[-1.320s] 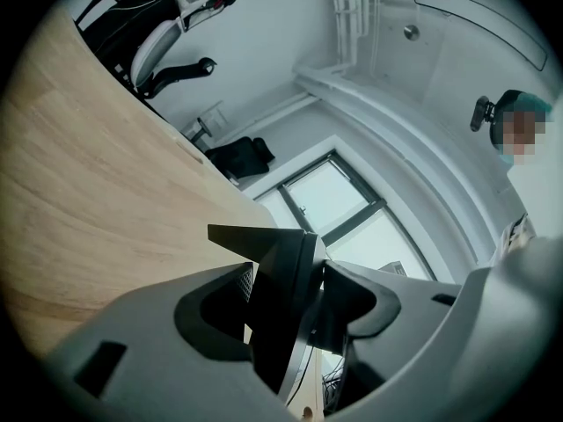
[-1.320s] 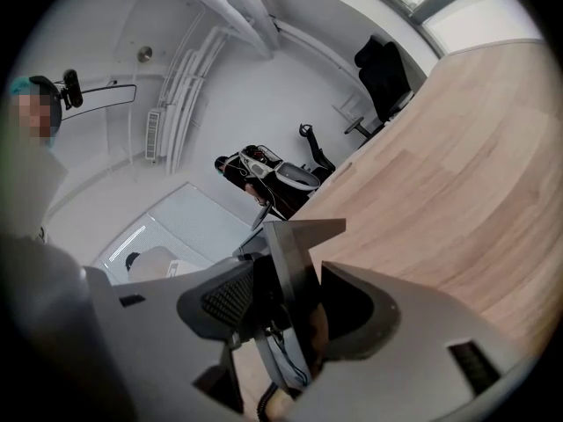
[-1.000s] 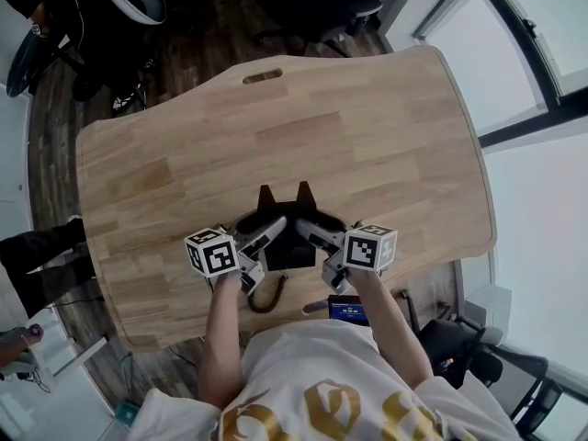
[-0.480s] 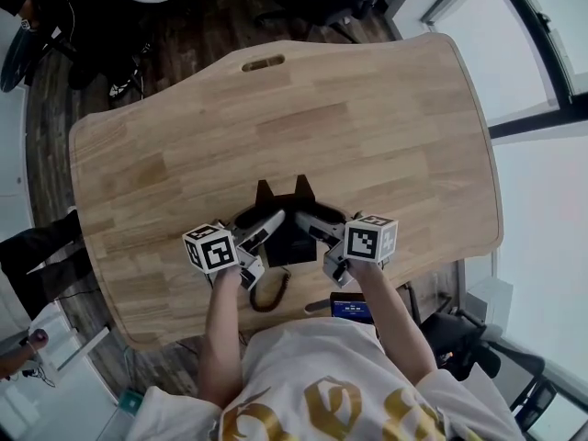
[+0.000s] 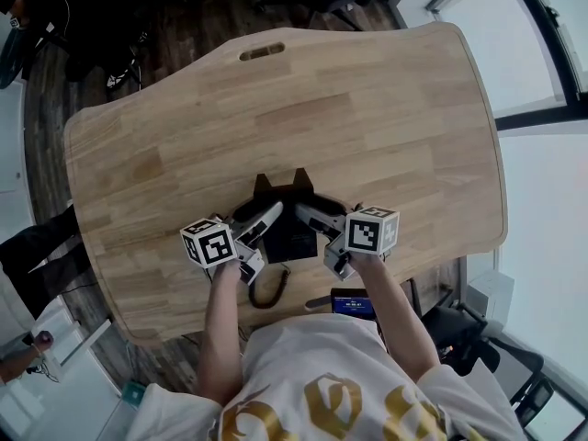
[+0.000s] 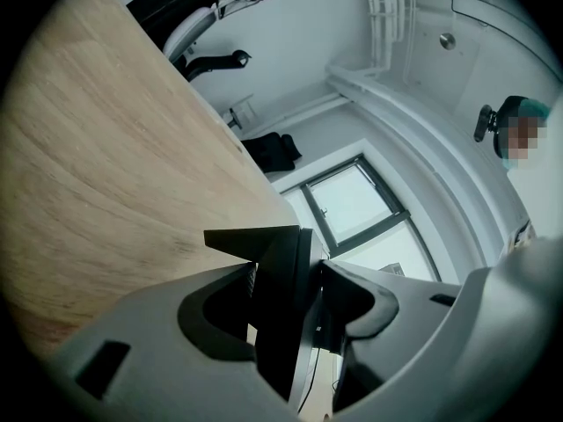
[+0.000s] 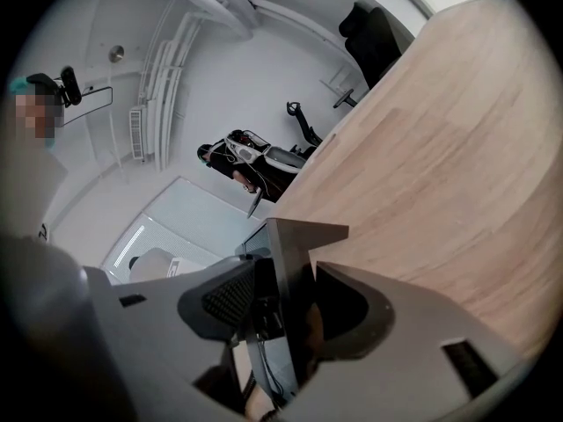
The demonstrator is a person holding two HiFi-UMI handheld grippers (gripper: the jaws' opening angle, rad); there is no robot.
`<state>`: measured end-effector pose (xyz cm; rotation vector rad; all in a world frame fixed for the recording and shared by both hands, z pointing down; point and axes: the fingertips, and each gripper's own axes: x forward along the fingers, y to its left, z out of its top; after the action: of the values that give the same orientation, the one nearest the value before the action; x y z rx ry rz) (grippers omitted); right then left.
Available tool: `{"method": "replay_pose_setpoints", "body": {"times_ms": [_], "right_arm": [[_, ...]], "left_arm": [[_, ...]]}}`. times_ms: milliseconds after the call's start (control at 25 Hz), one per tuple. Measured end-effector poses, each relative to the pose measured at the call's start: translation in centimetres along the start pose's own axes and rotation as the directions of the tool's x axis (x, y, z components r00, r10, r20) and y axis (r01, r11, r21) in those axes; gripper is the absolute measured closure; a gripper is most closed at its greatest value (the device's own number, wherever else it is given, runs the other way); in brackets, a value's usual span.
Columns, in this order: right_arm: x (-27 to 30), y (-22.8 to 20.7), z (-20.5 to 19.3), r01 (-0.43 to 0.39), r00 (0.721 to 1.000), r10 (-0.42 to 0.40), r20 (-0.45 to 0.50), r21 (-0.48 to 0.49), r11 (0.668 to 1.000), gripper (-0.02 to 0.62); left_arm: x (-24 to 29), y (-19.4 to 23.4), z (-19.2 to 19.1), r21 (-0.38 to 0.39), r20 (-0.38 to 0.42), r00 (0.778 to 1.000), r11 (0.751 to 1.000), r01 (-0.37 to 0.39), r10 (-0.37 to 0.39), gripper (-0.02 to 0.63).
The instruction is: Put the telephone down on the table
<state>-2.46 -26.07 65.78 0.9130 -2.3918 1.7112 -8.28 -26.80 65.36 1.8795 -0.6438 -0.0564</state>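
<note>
One broad wooden table [image 5: 367, 108] fills most of the head view, set on a dark plank floor [image 5: 184, 26] with a bright window [image 5: 551, 154] at the right. A slot [image 5: 262, 52] is cut through the far edge of the top. At the near edge a person is seen from above in a white shirt [image 5: 322, 384] with gold print, both forearms stretched out over the wood.

Between the arms a black telephone [image 5: 289, 235] is held over the near part of the table, two pointed black corners jutting out past the jaws. Whether its underside touches the wood cannot be told.

The telephone is gripped from both sides. The left gripper [image 5: 272, 213] is set against its left edge. In the left gripper view the jaws of the left gripper [image 6: 290, 267] are seen fairly wide and closing a little, with a black panel of the telephone [image 6: 280, 315] clamped upright between them. The right gripper [image 5: 305, 213] is set against the other edge. In the right gripper view the right gripper [image 7: 286, 267] has its jaws pressed on a thin black wall of the telephone [image 7: 295, 240]. A white marker cube is carried on each gripper, at left [image 5: 209, 244] and at right [image 5: 372, 231].

A dark cord [image 5: 268, 292] is looped at the table's near edge, and a small lit screen [image 5: 352, 304] is seen just beyond that edge.
</note>
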Motion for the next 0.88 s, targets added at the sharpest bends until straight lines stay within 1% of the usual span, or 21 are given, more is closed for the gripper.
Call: {"method": "replay_pose_setpoints", "body": {"times_ms": [280, 520, 640, 760, 880], "right_arm": [[0.3, -0.5, -0.1, -0.001, 1.0, 0.001, -0.009, -0.002, 1.0, 0.388], [0.4, -0.5, 0.0, -0.038, 0.999, 0.038, -0.018, -0.012, 0.999, 0.388], [0.6, -0.4, 0.1, -0.041, 0.999, 0.039, -0.023, -0.058, 0.997, 0.388], [0.7, -0.4, 0.2, -0.034, 0.999, 0.032, -0.022, -0.099, 0.994, 0.388], [0.6, -0.2, 0.3, -0.011, 1.0, 0.01, -0.009, -0.138, 0.99, 0.393]], "left_arm": [[0.2, 0.7, -0.1, -0.005, -0.006, 1.0, 1.0, -0.011, 0.011, 0.382], [0.3, 0.6, -0.1, -0.012, -0.006, 1.0, 1.0, -0.001, 0.001, 0.382], [0.3, 1.0, 0.0, -0.033, 0.01, 1.0, 0.999, -0.004, 0.004, 0.382], [0.2, 1.5, -0.1, -0.044, 0.025, 0.999, 0.999, -0.031, 0.033, 0.343], [0.1, 1.7, -0.1, -0.036, 0.026, 0.998, 0.997, -0.063, 0.064, 0.331]]}}
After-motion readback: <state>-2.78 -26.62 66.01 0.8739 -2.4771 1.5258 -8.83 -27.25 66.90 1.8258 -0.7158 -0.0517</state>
